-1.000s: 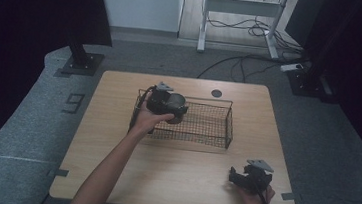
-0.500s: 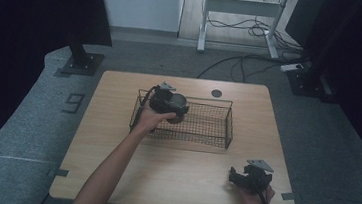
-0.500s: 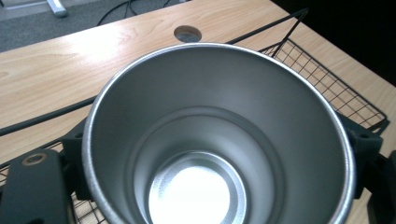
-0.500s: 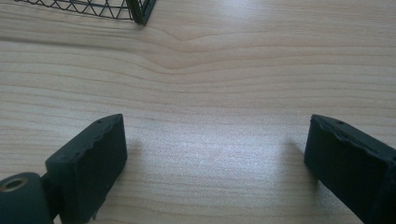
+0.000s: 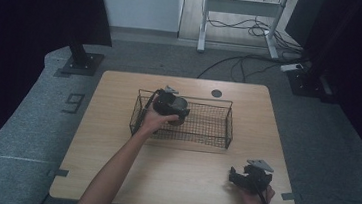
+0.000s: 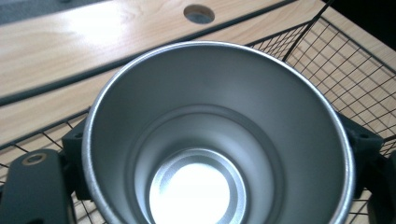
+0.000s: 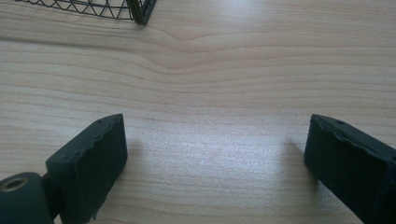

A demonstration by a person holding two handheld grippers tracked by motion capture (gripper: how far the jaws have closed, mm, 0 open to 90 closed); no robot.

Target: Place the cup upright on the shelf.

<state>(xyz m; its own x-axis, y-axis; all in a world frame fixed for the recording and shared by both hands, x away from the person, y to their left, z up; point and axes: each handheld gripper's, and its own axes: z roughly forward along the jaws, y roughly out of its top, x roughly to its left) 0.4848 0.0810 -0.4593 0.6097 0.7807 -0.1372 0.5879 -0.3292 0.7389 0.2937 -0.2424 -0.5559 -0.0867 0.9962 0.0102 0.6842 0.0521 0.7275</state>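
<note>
Round silver metal cup (image 6: 215, 135): brushed satin inside, shiny base w/ bright glare. Black wire-mesh basket (image 5: 206, 127): thin matt metal wire. Light wooden tabletop (image 7: 224, 84): smooth, visible grain, slight sheen. Black gripper pads (image 7: 93, 163): matt plastic/rubber, rough at edges.

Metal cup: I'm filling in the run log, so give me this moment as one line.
left gripper: shut on metal cup, over wire basket | right gripper: open, holds nothing, on table

Left gripper (image 5: 171, 106): arm extended forward, jaws clamped. Right gripper (image 5: 249, 177): held low near the body, jaws spread wide, nothing between them.
</note>
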